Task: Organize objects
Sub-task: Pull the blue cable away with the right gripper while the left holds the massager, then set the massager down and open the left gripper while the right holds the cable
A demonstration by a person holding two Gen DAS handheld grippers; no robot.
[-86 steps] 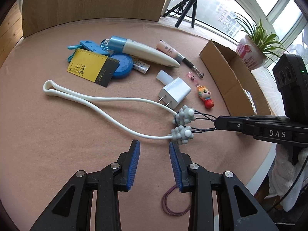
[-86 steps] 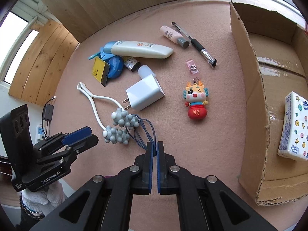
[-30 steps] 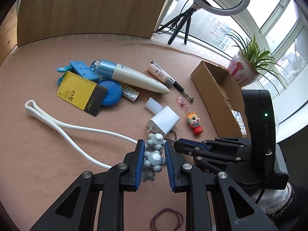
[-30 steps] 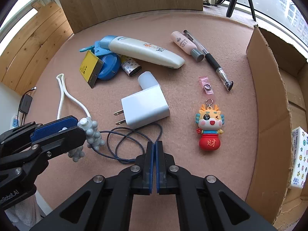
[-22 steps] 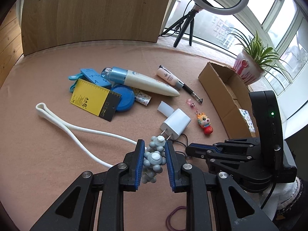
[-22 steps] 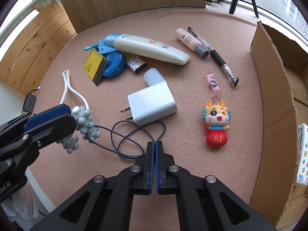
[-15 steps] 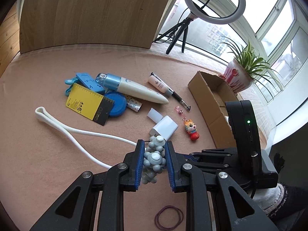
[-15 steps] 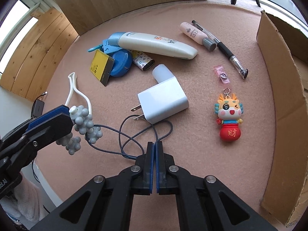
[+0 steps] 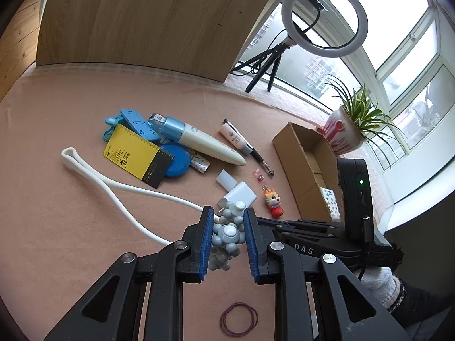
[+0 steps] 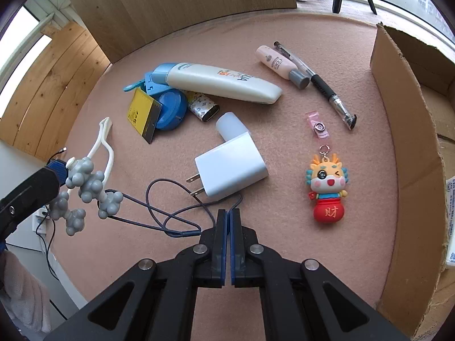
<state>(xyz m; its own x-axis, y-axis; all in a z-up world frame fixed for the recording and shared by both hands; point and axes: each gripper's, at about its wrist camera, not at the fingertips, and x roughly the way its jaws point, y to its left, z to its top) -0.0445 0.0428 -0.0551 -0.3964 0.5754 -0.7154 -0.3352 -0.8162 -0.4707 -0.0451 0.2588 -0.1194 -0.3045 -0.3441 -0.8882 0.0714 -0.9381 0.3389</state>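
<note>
The grey knobbed headset (image 9: 227, 233) is clamped in the left gripper (image 9: 227, 236), its thin blue cord (image 10: 170, 221) pinched by the closed right gripper (image 10: 228, 221); transfer to the cardboard box (image 10: 403, 130) at the table's right edge is judged next.

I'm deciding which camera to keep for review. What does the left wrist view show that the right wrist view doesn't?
Only the left wrist view shows the ring light, potted plant and purple rubber bands. Only the right wrist view shows the thin dark cord pinched in the right gripper. Both show the grey knobby massager clamped in the left gripper, and the white charger.
</note>
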